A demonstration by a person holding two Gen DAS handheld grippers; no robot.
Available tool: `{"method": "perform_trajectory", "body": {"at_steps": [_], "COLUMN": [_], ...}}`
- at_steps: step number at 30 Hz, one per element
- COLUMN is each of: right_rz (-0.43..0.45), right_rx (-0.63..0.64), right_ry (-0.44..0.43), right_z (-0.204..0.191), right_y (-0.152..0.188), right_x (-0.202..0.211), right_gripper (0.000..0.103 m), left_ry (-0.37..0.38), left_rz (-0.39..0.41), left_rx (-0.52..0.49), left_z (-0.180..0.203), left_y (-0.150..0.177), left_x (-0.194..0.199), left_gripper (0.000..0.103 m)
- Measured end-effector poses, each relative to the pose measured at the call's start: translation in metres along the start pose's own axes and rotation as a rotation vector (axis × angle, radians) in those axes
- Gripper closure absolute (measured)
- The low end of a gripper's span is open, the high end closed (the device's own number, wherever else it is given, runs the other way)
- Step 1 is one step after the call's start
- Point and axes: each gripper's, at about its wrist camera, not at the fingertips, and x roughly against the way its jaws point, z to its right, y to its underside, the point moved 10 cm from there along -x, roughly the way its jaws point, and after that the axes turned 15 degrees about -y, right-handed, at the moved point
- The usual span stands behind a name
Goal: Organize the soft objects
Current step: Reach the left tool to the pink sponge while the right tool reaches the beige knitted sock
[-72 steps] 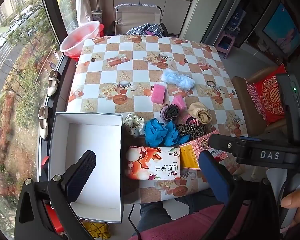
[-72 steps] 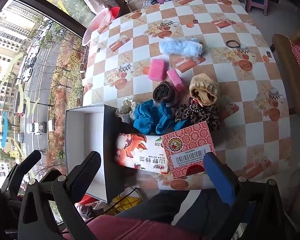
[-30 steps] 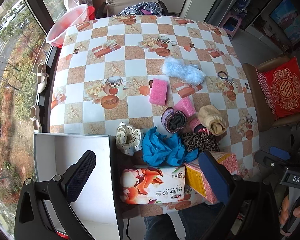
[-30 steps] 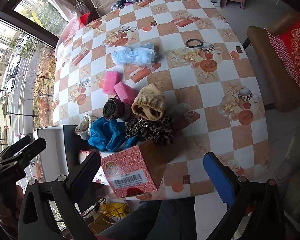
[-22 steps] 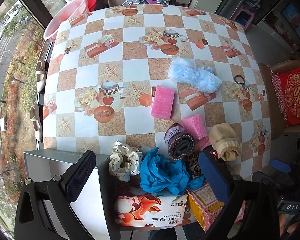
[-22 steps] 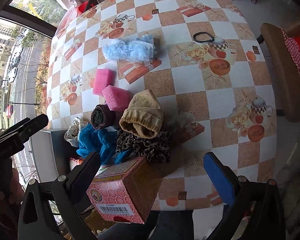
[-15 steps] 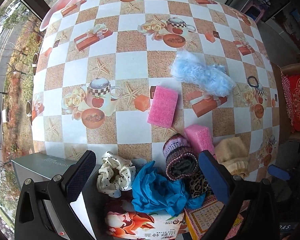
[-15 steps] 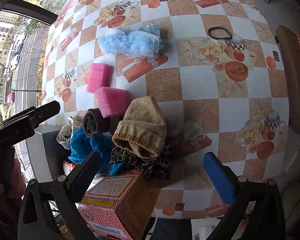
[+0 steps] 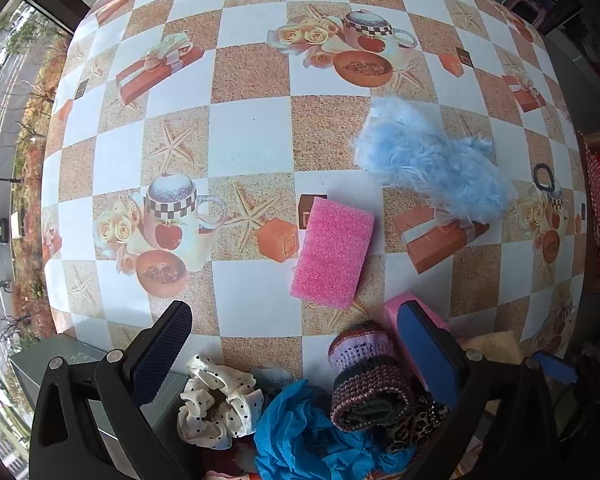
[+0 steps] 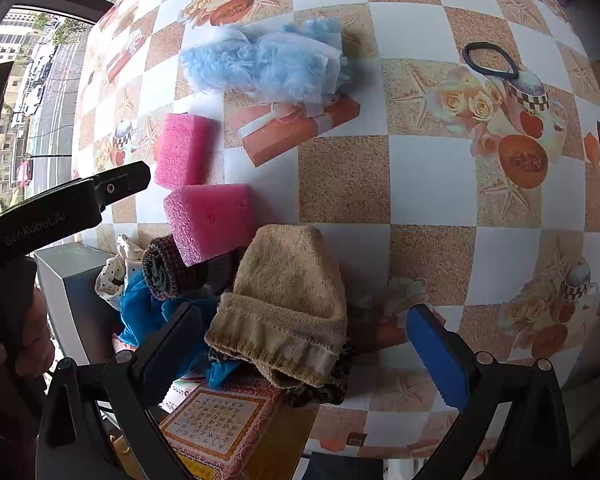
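Soft things lie on the checkered table. A pink sponge (image 9: 332, 253) lies ahead of my open left gripper (image 9: 296, 340). A second pink sponge (image 10: 210, 222), a rolled knit piece (image 9: 366, 384), a blue cloth (image 9: 300, 436) and a white dotted scrunchie (image 9: 216, 404) lie between and below its fingers. A fluffy light-blue piece (image 9: 432, 168) lies further right. My open right gripper (image 10: 304, 344) hovers over a beige knit hat (image 10: 284, 308) with a leopard cloth (image 10: 316, 392) under it.
A grey box (image 10: 66, 284) stands at the table's near left edge. A red patterned carton (image 10: 220, 428) sits below the right gripper. A black hair tie (image 10: 490, 60) lies far right. The left gripper's arm (image 10: 60, 208) crosses the right wrist view.
Both grippers have moved forward and down toward the pile. The white box and tissue pack have slid out of the left view; the hat now lies between the right fingers.
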Motion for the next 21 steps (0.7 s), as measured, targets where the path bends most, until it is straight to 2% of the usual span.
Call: {"method": "perform_trajectory", "body": {"at_steps": [5,11,18,20,21], "right_rz": [-0.03,-0.069,-0.09,-0.09,-0.096], "right_rx": [0.017,0.062,0.102,0.092,0.082], "right_ry": [0.001,0.032,0.072,0.058,0.049], "right_z": [-0.001,-0.002,-0.002,0.0,0.004], "right_y": [-0.007,-0.013,-0.017,-0.014,-0.011], "right_x": [-0.017,-0.038,-0.051,-0.051,-0.048], "right_gripper": [0.0,0.0,0.0,0.007,0.019], "left_ry": [0.002,-0.065,-0.056,-0.042,-0.037], "left_rz": [-0.013,-0.014,-0.054,-0.052,-0.053], "left_rx": [-0.006,-0.05,-0.044,-0.045,-0.048], "left_z": [0.008,0.014,0.021,0.025,0.029], "left_y": [-0.012,-0.021,-0.026,-0.028,-0.032], "left_x": [-0.018,-0.042,-0.063,-0.067,-0.069], "left_gripper": [0.0,0.001,0.013,0.016,0.018]}}
